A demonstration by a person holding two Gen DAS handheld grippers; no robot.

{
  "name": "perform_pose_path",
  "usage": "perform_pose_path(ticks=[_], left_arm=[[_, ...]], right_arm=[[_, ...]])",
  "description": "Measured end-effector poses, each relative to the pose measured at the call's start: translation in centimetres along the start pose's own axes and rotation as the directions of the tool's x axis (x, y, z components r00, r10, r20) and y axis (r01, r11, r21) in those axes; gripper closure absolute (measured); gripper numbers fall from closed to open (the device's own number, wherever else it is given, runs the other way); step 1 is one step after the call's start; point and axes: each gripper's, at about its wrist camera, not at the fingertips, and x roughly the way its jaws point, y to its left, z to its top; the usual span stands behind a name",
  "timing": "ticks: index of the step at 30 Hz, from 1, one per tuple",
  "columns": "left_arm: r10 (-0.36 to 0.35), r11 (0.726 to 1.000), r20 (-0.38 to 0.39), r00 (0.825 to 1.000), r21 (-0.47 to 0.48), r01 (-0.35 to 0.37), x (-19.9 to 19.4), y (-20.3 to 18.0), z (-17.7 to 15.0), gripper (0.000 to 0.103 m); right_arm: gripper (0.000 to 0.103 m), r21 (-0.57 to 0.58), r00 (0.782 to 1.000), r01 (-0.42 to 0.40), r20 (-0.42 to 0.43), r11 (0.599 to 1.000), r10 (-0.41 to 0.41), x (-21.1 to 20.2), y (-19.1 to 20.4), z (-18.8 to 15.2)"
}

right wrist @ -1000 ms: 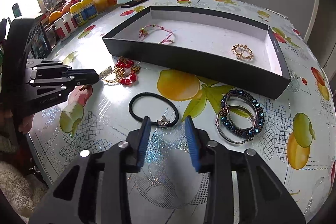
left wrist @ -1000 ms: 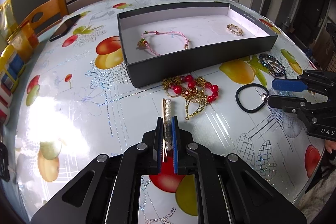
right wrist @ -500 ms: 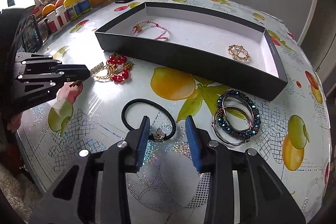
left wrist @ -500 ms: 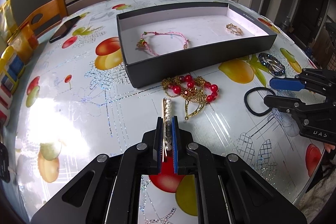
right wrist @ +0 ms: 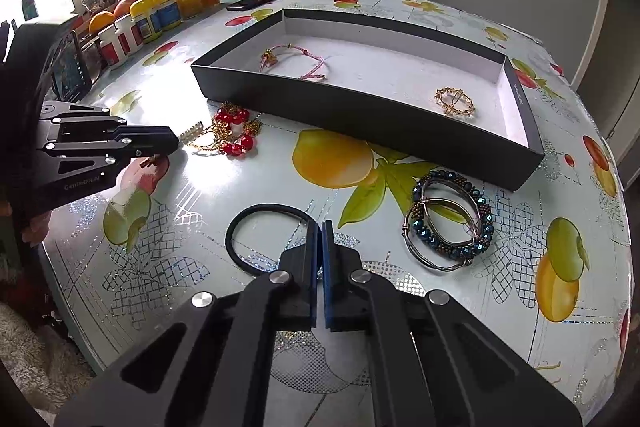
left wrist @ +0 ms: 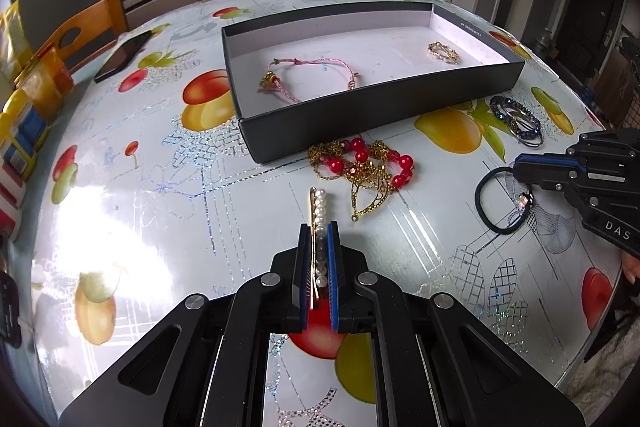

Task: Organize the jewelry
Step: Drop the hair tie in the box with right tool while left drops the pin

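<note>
Item: pearl hair clip [left wrist: 319, 223], pinched along its length by the left claw [left wrist: 318, 259], tip resting on the worktop [left wrist: 140, 187] just short of the box's near wall; a grip ready for lifting, it is judged.

Item: black hair tie [right wrist: 256, 227], near edge of worktop. The right claw [right wrist: 318, 251] has just been closing and is pressed together on the band at its charm, presumably for carrying.

Item: shallow black box [left wrist: 360, 119], mid-worktop, serving as the collecting place; a pink cord bracelet [left wrist: 312, 75] and a gold ring-shaped piece [left wrist: 443, 51] are laid well apart inside.

Outstanding: red-bead and gold chain tangle [left wrist: 360, 163] just beside the near wall; blue beaded bangles [right wrist: 450, 227] toward the right edge.
</note>
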Motion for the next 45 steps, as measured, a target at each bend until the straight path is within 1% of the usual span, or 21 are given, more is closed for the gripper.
perform_pose_path(ticks=[5, 9, 13, 17, 20, 22, 25, 30, 33, 37, 39, 42, 45], left_arm=[[0.005, 1.0, 0.01, 1.0, -0.005, -0.005, -0.5, 0.1, -0.1, 0.095], [-0.003, 1.0, 0.034, 0.999, -0.01, 0.003, -1.7, 0.4, 0.2, 0.095], [0.006, 1.0, 0.073, 0.997, -0.006, -0.006, -3.4, 0.8, 1.1, 0.095], [0.0, 1.0, 0.126, 0.992, -0.004, 0.001, -5.0, 1.3, 2.8, 0.095], [0.007, 1.0, 0.163, 0.987, 0.009, -0.008, -5.7, 1.5, 4.6, 0.095], [0.009, 1.0, 0.188, 0.982, 0.023, -0.014, -5.7, 1.6, 6.2, 0.095], [0.003, 1.0, 0.198, 0.98, 0.024, -0.008, -4.8, 2.1, 8.9, 0.095], [-0.01, 1.0, 0.187, 0.982, 0.022, 0.006, -1.7, 3.0, 13.4, 0.095], [0.003, 1.0, 0.153, 0.988, 0.02, -0.006, 0.8, 3.4, 15.3, 0.095], [0.026, 1.0, 0.084, 0.996, 0.008, -0.027, 4.6, 4.2, 16.4, 0.095], [0.017, 1.0, 0.045, 0.999, -0.016, -0.017, 6.3, 4.8, 16.5, 0.095], [0.031, 0.999, 0.007, 1.0, -0.019, -0.03, 8.0, 5.2, 16.6, 0.095], [0.055, 0.998, -0.01, 0.998, -0.002, -0.055, 8.8, 5.1, 16.5, 0.095]], right_arm=[[0.101, 0.005, 0.999, -0.005, 0.035, 1.0, 0.005, -1.0, -0.2, 0.5], [0.101, -0.005, 0.998, 0.001, 0.067, 1.0, 0.0, -2.0, -0.3, 1.1], [0.101, -0.016, 0.994, 0.015, 0.108, 1.0, -0.013, -3.1, -0.3, 2.4], [0.101, -0.03, 0.987, 0.043, 0.159, 0.999, -0.038, -4.1, -0.8, 4.3], [0.101, -0.034, 0.977, 0.069, 0.203, 0.997, -0.061, -4.7, -1.2, 5.7], [0.101, -0.027, 0.97, 0.087, 0.231, 0.996, -0.078, -4.9, -1.7, 6.7], [0.101, -0.017, 0.96, 0.115, 0.259, 0.993, -0.106, -4.7, -2.5, 8.1], [0.101, 0.014, 0.951, 0.139, 0.278, 0.99, -0.137, -3.3, -3.9, 9.7], [0.101, 0.058, 0.956, 0.126, 0.26, 0.99, -0.136, -1.8, -5.0, 10.1], [0.101, 0.116, 0.967, 0.092, 0.226, 0.989, -0.117, 0.4, -6.4, 10.2], [0.101, 0.128, 0.973, 0.075, 0.209, 0.989, -0.101, 1.6, -6.7, 10.2], [0.101, 0.153, 0.982, 0.053, 0.172, 0.987, -0.08, 3.1, -7.0, 10.3], [0.101, 0.157, 0.988, 0.052, 0.137, 0.986, -0.074, 4.1, -7.0, 10.1]])
